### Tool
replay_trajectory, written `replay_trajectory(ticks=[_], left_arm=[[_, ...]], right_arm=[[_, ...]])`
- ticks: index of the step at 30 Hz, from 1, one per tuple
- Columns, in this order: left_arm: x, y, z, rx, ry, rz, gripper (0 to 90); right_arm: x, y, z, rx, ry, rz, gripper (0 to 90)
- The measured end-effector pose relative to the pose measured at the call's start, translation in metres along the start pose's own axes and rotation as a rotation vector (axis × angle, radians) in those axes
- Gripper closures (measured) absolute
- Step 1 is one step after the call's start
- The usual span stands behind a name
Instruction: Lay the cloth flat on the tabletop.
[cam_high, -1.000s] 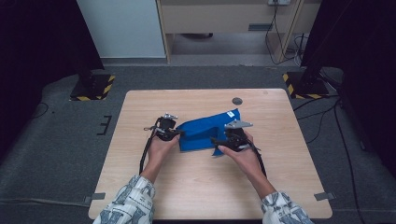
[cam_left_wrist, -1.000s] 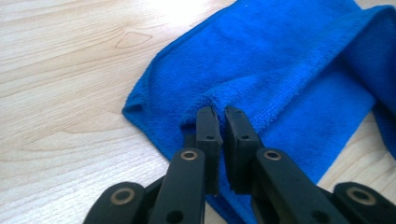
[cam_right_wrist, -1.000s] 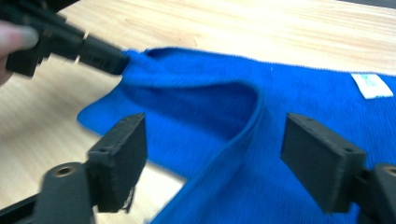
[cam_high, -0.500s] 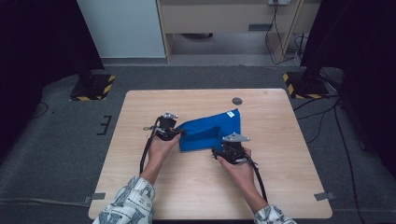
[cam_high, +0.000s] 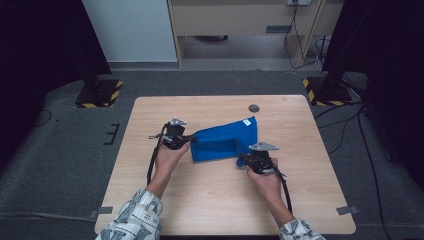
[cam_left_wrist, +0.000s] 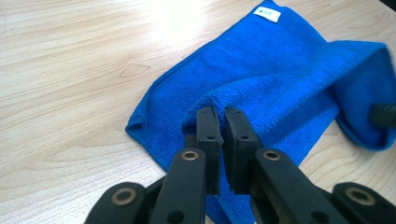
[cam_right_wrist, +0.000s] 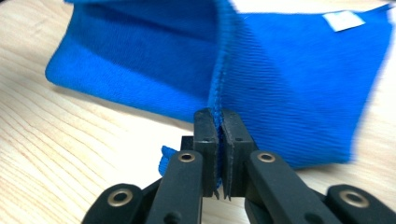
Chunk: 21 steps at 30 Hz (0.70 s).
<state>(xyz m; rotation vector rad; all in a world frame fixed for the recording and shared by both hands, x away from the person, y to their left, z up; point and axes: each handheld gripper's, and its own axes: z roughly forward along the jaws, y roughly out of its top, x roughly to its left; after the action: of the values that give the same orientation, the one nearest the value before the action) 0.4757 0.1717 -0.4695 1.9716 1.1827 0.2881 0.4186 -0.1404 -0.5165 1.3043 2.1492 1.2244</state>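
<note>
One cloth: a blue cloth (cam_high: 225, 141) of ribbed microfibre with a stitched hem lies near the middle of the wooden table (cam_high: 210, 200), partly folded, its left and right near parts lifted off the wood.
Cloth shape: in the high view it reads as a lopsided quadrilateral, wider toward the far right corner; in the left gripper view (cam_left_wrist: 280, 79) one layer lies flat and another fold rises over it.
Cloth edge: in the right gripper view (cam_right_wrist: 299, 93) the hem runs upright from the jaws, the fabric hanging taut to either side.
Left gripper: the left gripper (cam_high: 186, 142) sits at the cloth's left end, jaws pressed together on a raised fold of the fabric (cam_left_wrist: 223, 122).
Right gripper: the right gripper (cam_high: 244, 161) is at the cloth's near right corner, and its jaws have just been closing; they now pinch the hem between them (cam_right_wrist: 219, 122).
Label: a small white tag (cam_high: 246, 122) is sewn at the far corner; its print is too small to read (cam_left_wrist: 268, 14).
Table mark: a dark round spot (cam_high: 254, 108) lies on the table beyond the cloth.
Change: a second ago the right gripper stood farther up against the cloth's right side; it has come nearer the person, and the near right corner is now drawn out toward it.
</note>
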Motion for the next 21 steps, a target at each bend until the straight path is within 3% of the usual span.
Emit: replay_trajectory(ticks=[3, 8, 15, 21], left_arm=[[-0.001, 0.0, 0.0, -0.001, -0.001, 0.001, 85.6], [-0.009, 0.001, 0.002, -0.007, -0.032, 0.004, 85.6], [-0.034, 0.003, 0.0, -0.013, -0.057, 0.061, 85.6], [-0.048, -0.004, -0.015, -0.019, -0.076, 0.125, 85.7]], right_arm=[[-0.015, 0.003, -0.014, -0.041, 0.021, 0.018, 88.0], [-0.039, 0.01, -0.034, -0.059, 0.01, 0.028, 88.4], [-0.049, 0.006, -0.061, -0.041, 0.023, -0.021, 88.3], [-0.049, -0.002, -0.082, -0.005, 0.048, -0.078, 87.2]])
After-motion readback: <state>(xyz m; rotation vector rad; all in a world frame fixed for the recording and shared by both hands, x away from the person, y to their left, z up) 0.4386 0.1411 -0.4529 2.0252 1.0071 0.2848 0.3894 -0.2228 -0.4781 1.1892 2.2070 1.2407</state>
